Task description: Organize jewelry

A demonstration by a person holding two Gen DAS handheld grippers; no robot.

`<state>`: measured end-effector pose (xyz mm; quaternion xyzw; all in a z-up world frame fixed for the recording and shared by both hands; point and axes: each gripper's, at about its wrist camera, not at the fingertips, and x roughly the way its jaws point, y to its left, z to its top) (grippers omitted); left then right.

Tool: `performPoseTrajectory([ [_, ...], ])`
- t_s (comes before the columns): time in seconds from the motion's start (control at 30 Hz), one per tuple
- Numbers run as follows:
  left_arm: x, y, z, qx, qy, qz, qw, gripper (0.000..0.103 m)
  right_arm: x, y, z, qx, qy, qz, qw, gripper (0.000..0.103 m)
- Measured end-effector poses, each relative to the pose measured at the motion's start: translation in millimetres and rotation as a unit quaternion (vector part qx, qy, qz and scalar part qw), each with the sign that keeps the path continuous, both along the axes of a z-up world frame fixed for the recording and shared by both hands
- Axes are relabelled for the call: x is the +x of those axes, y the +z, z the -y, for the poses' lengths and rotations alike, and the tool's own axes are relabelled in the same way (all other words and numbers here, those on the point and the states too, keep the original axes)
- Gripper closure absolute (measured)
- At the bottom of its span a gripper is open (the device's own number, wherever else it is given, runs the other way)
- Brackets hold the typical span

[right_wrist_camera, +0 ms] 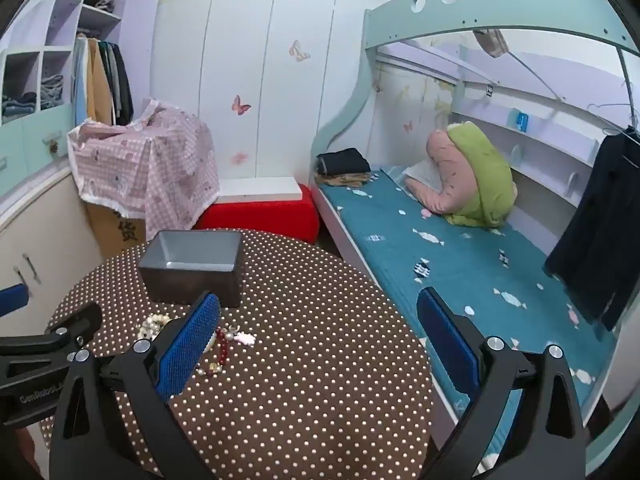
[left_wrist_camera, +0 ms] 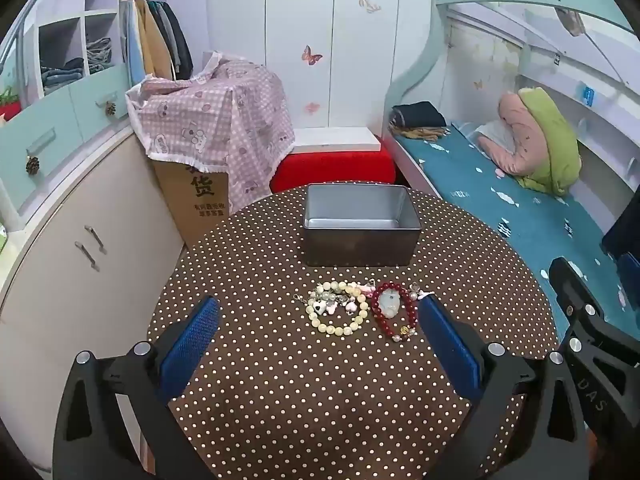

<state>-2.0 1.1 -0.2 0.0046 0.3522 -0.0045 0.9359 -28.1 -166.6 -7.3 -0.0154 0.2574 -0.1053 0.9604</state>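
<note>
A cream bead bracelet [left_wrist_camera: 338,308] with small charms and a dark red bead bracelet [left_wrist_camera: 394,312] with a pale pendant lie side by side on the round polka-dot table [left_wrist_camera: 280,380]. An empty grey metal box [left_wrist_camera: 360,230] stands just behind them. My left gripper [left_wrist_camera: 318,332] is open and empty, its blue pads on either side of the jewelry, a little nearer than it. My right gripper [right_wrist_camera: 318,340] is open and empty over the table's right part; the red bracelet [right_wrist_camera: 222,350] and the box [right_wrist_camera: 194,266] lie to its left, partly hidden by its left finger.
A cardboard box under a pink checked cloth [left_wrist_camera: 212,128] and a red stool [left_wrist_camera: 334,170] stand behind the table. A bed with a teal sheet [right_wrist_camera: 460,256] runs along the right. White cupboards [left_wrist_camera: 80,240] are on the left.
</note>
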Motion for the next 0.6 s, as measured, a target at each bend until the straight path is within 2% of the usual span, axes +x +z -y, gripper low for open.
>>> performPoseTrajectory([
  [0.03, -1.7, 0.3, -0.4, -0.001, 0.002, 0.001, 1.0000, 0.007, 1.1, -0.3, 0.8, 0.005, 0.000, -0.009, 1.000, 0.007],
  [0.07, 4.1, -1.2, -1.3, -0.002, -0.006, -0.018, 0.9998, 0.007, 0.9, -0.2, 0.7, 0.004, 0.001, -0.008, 1.000, 0.007],
  [0.37, 6.3, -12.3, 0.4, 0.006, -0.004, -0.015, 0.9999, 0.007, 9.2, -9.7, -1.2, 0.012, 0.012, -0.010, 1.000, 0.007],
  [0.6, 4.2, -3.4, -3.0, 0.003, -0.003, -0.013, 0.9999, 0.007, 8.5, -9.3, 2.8, 0.029, 0.033, -0.008, 0.999, 0.007],
])
